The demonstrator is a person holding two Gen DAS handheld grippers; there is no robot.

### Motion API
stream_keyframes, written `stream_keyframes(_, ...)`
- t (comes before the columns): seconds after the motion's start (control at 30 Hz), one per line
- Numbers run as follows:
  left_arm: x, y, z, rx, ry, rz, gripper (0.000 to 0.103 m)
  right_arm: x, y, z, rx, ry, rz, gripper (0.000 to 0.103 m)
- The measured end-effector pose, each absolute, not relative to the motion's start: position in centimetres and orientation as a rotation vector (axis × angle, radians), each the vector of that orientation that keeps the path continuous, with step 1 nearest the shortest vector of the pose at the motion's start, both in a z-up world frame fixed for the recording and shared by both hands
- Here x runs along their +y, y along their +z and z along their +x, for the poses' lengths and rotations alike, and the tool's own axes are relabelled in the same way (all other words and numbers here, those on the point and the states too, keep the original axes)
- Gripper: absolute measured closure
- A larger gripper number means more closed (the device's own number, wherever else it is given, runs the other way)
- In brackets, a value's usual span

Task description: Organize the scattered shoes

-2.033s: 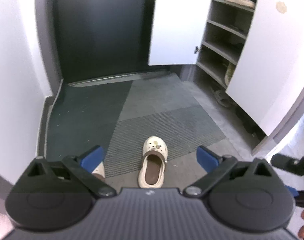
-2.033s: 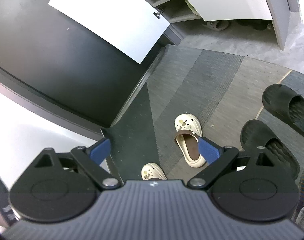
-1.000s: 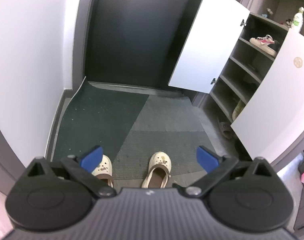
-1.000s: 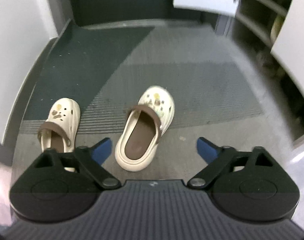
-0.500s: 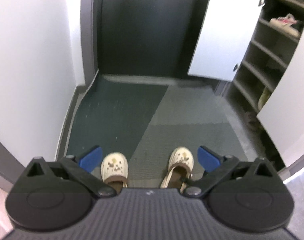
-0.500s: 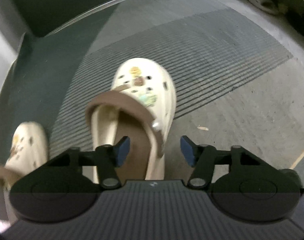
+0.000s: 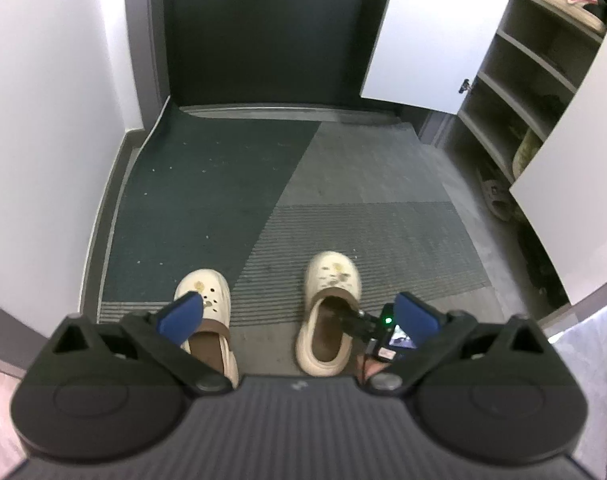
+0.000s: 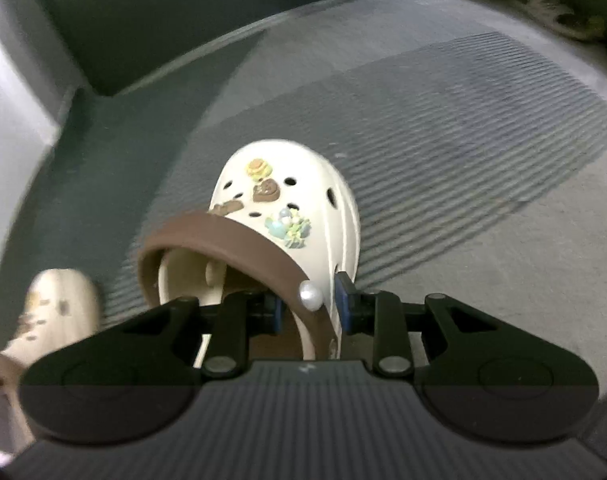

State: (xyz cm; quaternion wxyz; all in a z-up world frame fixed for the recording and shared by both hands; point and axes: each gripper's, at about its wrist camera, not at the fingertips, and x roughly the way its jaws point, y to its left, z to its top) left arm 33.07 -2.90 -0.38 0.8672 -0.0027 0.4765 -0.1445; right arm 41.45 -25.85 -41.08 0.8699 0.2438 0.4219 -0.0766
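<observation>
Two cream foam clogs with brown straps, right one (image 8: 287, 216) and left one (image 7: 207, 304), lie lengthwise, toes toward the dark door (image 7: 263, 28). Right hand-held gripper (image 8: 309, 308) clamps the right clog's side wall; left hand-held gripper (image 7: 299, 314) spread wide, empty.

1. Left wrist view: even, soft indoor light; my white wall (image 7: 43, 128) reads bright, the dark door (image 7: 271, 28) nearly black.
2. Strong fisheye bending at the edges; shelf lines of the cabinet (image 7: 543, 64) curve.
3. Right wrist view: dimmer, grainy, with motion blur toward the left clog (image 8: 51, 312).
4. The cream clog (image 8: 287, 208) is sharp at centre; its pearl rivet glints.
</observation>
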Motion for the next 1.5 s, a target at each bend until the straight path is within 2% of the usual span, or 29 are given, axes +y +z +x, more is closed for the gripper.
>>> stream_keyframes(0.23,-2.3,0.3,32.3,0.996,-0.292,-0.011,0.000,-19.6,-40.3,42.8,0.911,-0.028,0.421,0.078)
stream_keyframes(0.3,-2.0,0.5,32.0,0.991,-0.288,-0.008,0.000,-18.0,-40.4,42.8,0.928,-0.026,0.410,0.077)
stream_keyframes(0.33,-1.8,0.6,31.9,0.987,-0.286,-0.005,0.000,-17.2,-40.5,42.9,0.946,-0.027,0.405,0.071)
stream_keyframes(0.5,-0.6,1.6,31.2,0.942,-0.271,0.017,0.000,-17.1,-39.4,42.2,0.965,-0.039,0.443,0.072)
stream_keyframes(0.6,0.1,2.2,31.0,0.916,-0.260,0.027,0.000,-17.7,-38.1,41.2,0.960,-0.054,0.490,0.068)
stream_keyframes(0.73,1.9,3.2,30.7,0.919,-0.228,-0.013,0.000,-16.4,-36.4,39.6,0.946,-0.027,0.432,0.050)
stream_keyframes(0.83,3.1,3.8,30.2,0.928,-0.235,-0.078,0.000,-15.0,-35.5,38.3,0.914,0.001,0.391,0.046)
stream_keyframes(1.0,3.7,5.2,29.0,0.867,-0.265,-0.070,0.000,-10.6,-35.7,37.8,0.869,0.073,0.337,0.044)
stream_keyframes(1.3,4.6,4.3,31.1,0.892,-0.224,-0.092,0.000,-5.4,-39.2,41.8,0.891,0.067,0.160,0.042)
stream_keyframes(1.4,5.1,3.5,32.0,0.923,-0.218,-0.097,0.000,-5.2,-40.3,42.7,0.841,0.043,0.110,0.028)
stream_keyframes(1.47,5.4,3.0,32.4,0.945,-0.215,-0.103,0.000,-5.4,-41.2,43.3,0.819,0.044,0.101,0.011)
stream_keyframes(1.5,5.6,2.8,32.7,0.954,-0.214,-0.106,0.000,-5.6,-41.5,43.5,0.808,0.049,0.102,0.009)
